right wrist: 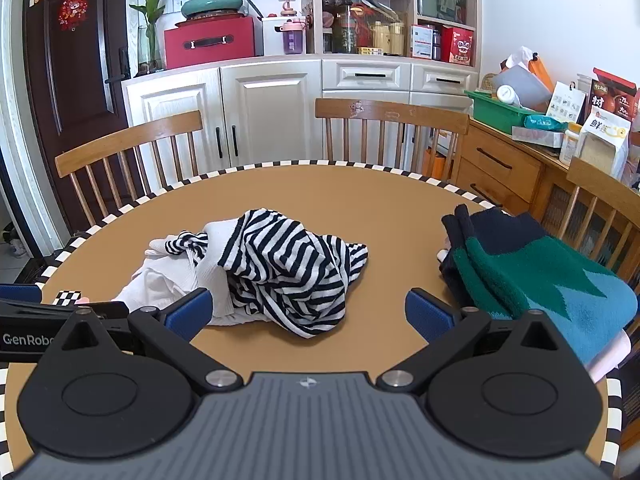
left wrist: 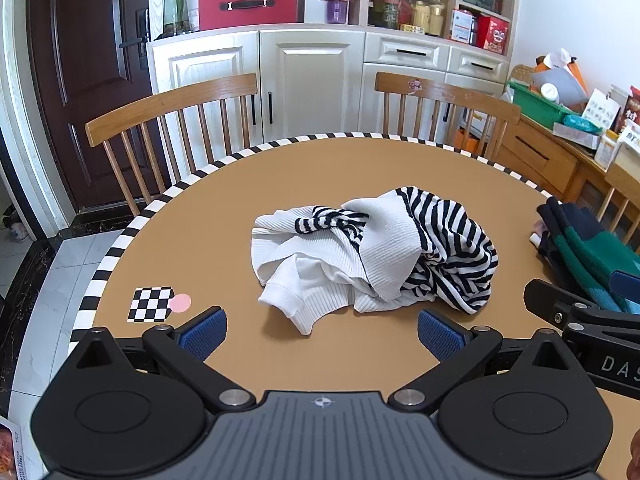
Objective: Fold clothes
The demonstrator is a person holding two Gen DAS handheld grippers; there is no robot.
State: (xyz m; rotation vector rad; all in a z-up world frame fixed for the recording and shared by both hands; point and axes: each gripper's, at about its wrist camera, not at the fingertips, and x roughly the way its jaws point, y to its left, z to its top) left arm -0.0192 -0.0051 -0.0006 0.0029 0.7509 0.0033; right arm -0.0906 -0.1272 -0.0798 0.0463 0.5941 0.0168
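Note:
A crumpled white and navy-striped garment (left wrist: 372, 256) lies in a heap in the middle of the round tan table (left wrist: 360, 168); it also shows in the right wrist view (right wrist: 276, 272). My left gripper (left wrist: 322, 332) is open and empty, just short of the heap's near edge. My right gripper (right wrist: 308, 314) is open and empty, close to the heap's striped near side. The right gripper's body shows at the right in the left wrist view (left wrist: 584, 320). The left gripper's body shows at the left in the right wrist view (right wrist: 60, 316).
A folded green, navy and blue knit (right wrist: 536, 276) lies at the table's right edge, also in the left wrist view (left wrist: 580, 248). A checkerboard marker with a pink dot (left wrist: 154, 304) sits at the near left. Wooden chairs (left wrist: 172, 120) stand behind the table, and cabinets behind them.

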